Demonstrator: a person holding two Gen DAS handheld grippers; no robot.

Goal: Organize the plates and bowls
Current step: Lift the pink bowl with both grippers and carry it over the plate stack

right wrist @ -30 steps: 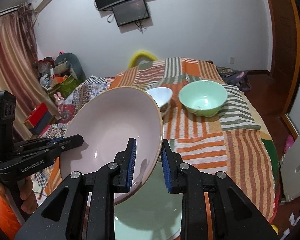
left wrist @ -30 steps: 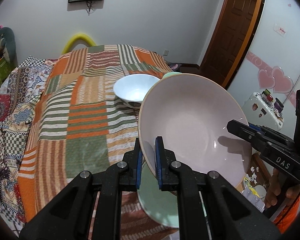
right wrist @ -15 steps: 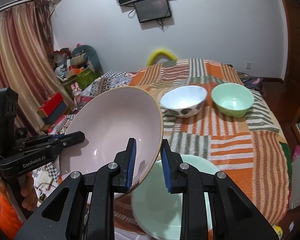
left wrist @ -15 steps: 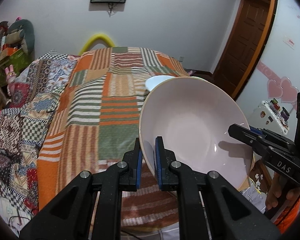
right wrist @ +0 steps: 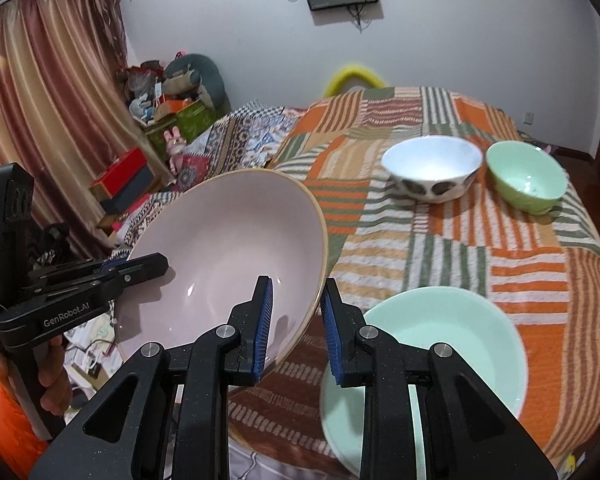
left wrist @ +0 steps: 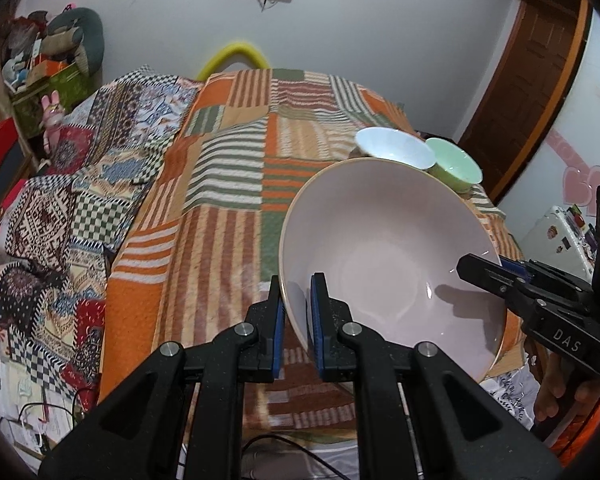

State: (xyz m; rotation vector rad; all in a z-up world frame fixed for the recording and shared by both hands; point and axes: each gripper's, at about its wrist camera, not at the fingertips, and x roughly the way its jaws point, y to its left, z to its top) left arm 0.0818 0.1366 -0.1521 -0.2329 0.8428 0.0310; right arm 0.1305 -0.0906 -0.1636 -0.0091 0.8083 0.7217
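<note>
A large pink plate (left wrist: pixel 384 256) with a tan rim is held in the air, tilted, over the bed's near edge. My left gripper (left wrist: pixel 296 312) is shut on its left rim. My right gripper (right wrist: pixel 296 320) straddles its right rim (right wrist: pixel 236 248) with a wider gap, gripping it. The right gripper also shows in the left wrist view (left wrist: pixel 496 276), and the left one in the right wrist view (right wrist: pixel 140 270). A pale green plate (right wrist: pixel 440 344) lies on the bed below right. A white bowl (right wrist: pixel 432 172) and a green bowl (right wrist: pixel 526 176) stand further back.
The striped patchwork bedspread (left wrist: pixel 228 184) covers the bed. A second patterned quilt (left wrist: pixel 80 152) hangs off its left side. Boxes and toys (right wrist: pixel 160 112) pile against the curtain. A wooden door (left wrist: pixel 528 80) and a white appliance (left wrist: pixel 556 240) stand at the right.
The pink plate, held by both grippers, has moved left and back off the green plate, which now lies uncovered. Both bowls now show further to the right.
</note>
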